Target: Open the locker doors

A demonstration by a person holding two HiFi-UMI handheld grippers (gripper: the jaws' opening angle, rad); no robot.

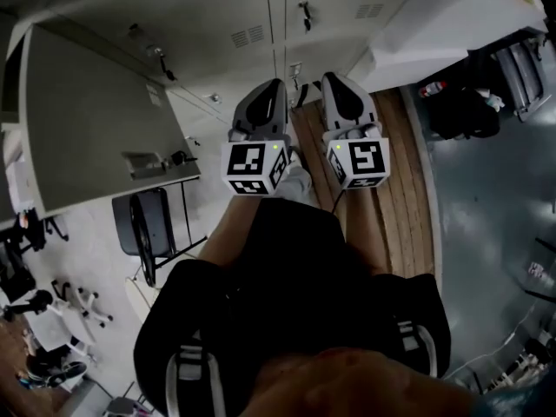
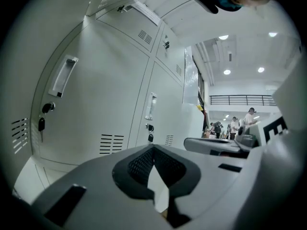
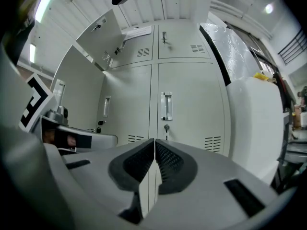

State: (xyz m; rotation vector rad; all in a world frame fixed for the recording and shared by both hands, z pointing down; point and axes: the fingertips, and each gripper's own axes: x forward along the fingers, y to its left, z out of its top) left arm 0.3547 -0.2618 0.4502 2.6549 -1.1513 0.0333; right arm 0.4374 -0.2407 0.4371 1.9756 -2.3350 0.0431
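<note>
Approach: left gripper (image 1: 271, 85) and right gripper (image 1: 337, 81) are held level and side by side, short of the locker bank (image 1: 347, 24) at 12 o'clock. Neither touches a door. I judge this to be a carry toward a door, not a pull.
Tongs: both pairs are closed tip to tip with nothing between them.
Next move: the shut lower door (image 3: 189, 104) sits at 12 o'clock of the right gripper. A pull there would call for parting the jaws, closing them on the handle, then drawing back along the hinge arc.
Locker bank: pale grey steel in two tiers fills the 10 to 1 o'clock span of the head view.
Swung lower door (image 1: 95, 120): at 9 o'clock of the left gripper, it stands well out from the bank with its face turned toward the person.
Upper door (image 3: 103, 37): at 11 o'clock in the right gripper view, it seems to angle out too, though less plainly.
Flush doors: the shut lower door, its neighbour at 9 o'clock and the two above them lie flat, so if every door is meant the job looks part done.
Vents (image 3: 212, 143): short louvred slots sit low on the door at 5 o'clock.
Handle (image 3: 166, 107): an upright recessed pull near the door's 9 o'clock edge.
Key (image 2: 42, 124): it hangs from a lock in the left gripper view, at 6 o'clock of that door's pull.
Keyhole (image 3: 166, 127): small and dark, at 6 o'clock of the handle.
</note>
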